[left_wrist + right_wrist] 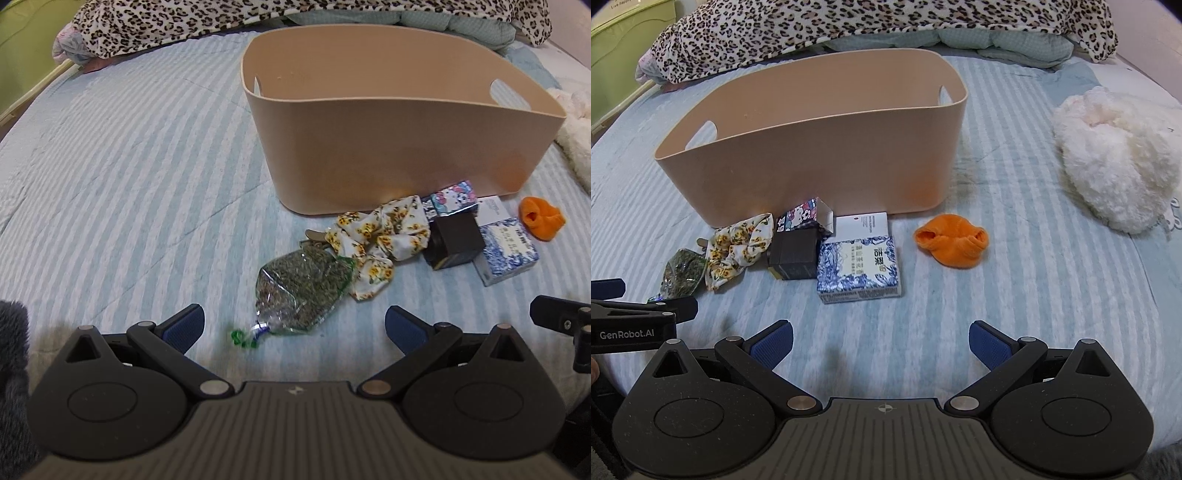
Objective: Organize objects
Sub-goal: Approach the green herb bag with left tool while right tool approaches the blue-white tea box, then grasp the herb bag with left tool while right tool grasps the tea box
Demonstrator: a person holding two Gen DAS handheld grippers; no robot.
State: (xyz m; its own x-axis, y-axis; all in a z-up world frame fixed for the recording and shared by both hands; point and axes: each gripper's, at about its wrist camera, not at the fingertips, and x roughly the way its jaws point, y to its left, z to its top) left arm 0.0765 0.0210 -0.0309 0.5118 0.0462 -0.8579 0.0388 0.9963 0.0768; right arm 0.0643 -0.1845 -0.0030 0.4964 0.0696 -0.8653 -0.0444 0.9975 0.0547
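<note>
A tan basket stands on the striped bed; it also shows in the right wrist view. In front of it lie a clear bag of dried herbs, a sunflower scrunchie, a dark box, a Hello Kitty box, a blue-and-white box and an orange cloth. My left gripper is open, just short of the herb bag. My right gripper is open and empty, just short of the blue-and-white box. The orange cloth lies to that box's right.
A fluffy white plush lies at the right. A leopard-print blanket and a green quilt are bunched behind the basket. A white card lies behind the blue-and-white box. The left gripper's side shows at the right view's left edge.
</note>
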